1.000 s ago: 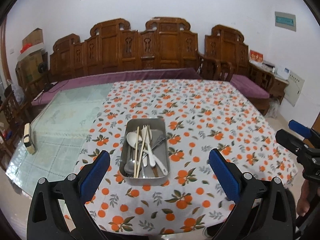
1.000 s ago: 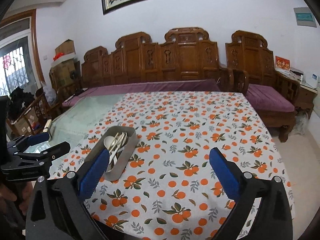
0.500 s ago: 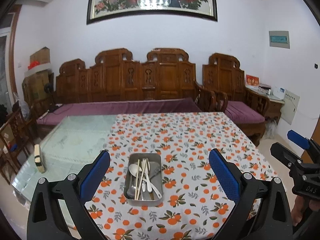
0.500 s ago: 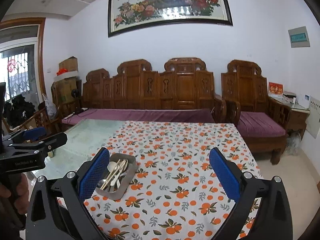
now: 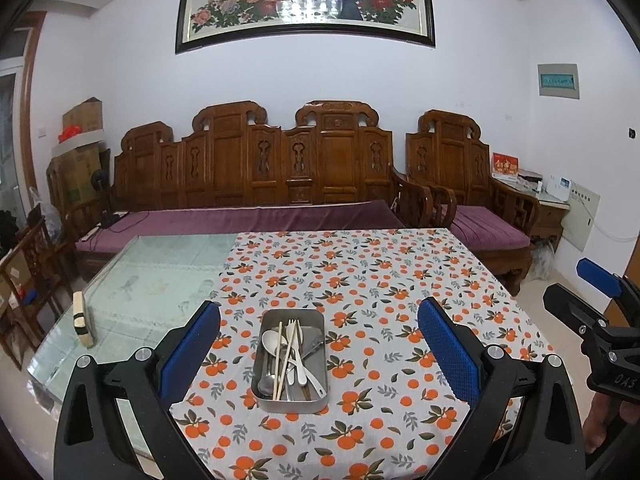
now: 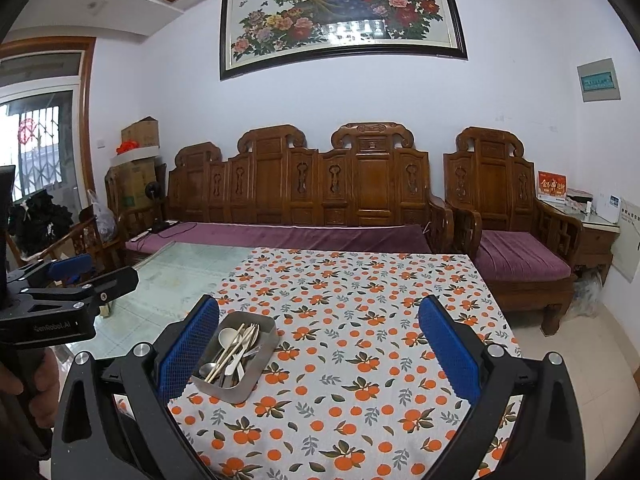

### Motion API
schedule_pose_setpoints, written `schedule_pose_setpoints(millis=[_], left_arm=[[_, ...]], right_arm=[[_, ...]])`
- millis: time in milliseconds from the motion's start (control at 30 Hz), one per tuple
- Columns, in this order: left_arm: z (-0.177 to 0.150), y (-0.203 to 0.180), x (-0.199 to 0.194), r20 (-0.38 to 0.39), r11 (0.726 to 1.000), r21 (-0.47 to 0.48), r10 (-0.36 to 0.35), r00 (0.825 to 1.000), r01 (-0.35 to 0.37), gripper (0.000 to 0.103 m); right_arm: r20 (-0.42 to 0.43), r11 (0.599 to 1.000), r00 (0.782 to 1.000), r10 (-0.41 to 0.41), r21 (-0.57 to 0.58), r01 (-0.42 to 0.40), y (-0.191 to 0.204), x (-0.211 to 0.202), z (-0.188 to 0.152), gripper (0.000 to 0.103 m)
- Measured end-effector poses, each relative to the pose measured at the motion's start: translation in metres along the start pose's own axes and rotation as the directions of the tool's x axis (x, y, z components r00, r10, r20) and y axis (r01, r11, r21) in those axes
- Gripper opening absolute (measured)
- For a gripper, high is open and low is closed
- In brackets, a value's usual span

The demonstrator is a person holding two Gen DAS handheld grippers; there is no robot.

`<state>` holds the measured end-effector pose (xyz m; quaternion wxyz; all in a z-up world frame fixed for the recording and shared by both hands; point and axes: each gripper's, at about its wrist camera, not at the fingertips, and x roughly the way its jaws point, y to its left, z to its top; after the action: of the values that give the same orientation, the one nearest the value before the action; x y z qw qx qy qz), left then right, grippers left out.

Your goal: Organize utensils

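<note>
Orange-print tablecloth (image 5: 360, 272) now sits lower ahead: I've raised both grippers, left gripper (image 5: 320, 344) and right gripper (image 6: 318, 346) spread, empty. Metal tray (image 5: 291, 360) holds spoons, chopsticks, perhaps forks—gathered already.

Ahead of you the counter (image 5: 152, 280) wears an orange-print tablecloth (image 5: 360, 272) on its right part, with a carved wooden sofa (image 5: 280, 168) on purple cushions behind it, a framed peacock painting (image 6: 340, 12) above, and cardboard boxes (image 6: 138, 160) stacked at the left.
</note>
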<state>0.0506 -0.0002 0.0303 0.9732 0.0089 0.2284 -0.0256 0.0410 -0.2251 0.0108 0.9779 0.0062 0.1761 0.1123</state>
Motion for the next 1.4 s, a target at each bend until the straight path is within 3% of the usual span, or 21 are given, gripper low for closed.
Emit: schedule_pose_setpoints(millis=[1400], left_arm=[[-0.0045, -0.0001, 0.0031, 0.001, 1.0, 0.008, 0.004, 1.0, -0.004, 0.095]], right_arm=[[-0.002, 1.0, 1.0, -0.002, 0.004, 0.002, -0.004, -0.0003, -0.0005, 0.1]])
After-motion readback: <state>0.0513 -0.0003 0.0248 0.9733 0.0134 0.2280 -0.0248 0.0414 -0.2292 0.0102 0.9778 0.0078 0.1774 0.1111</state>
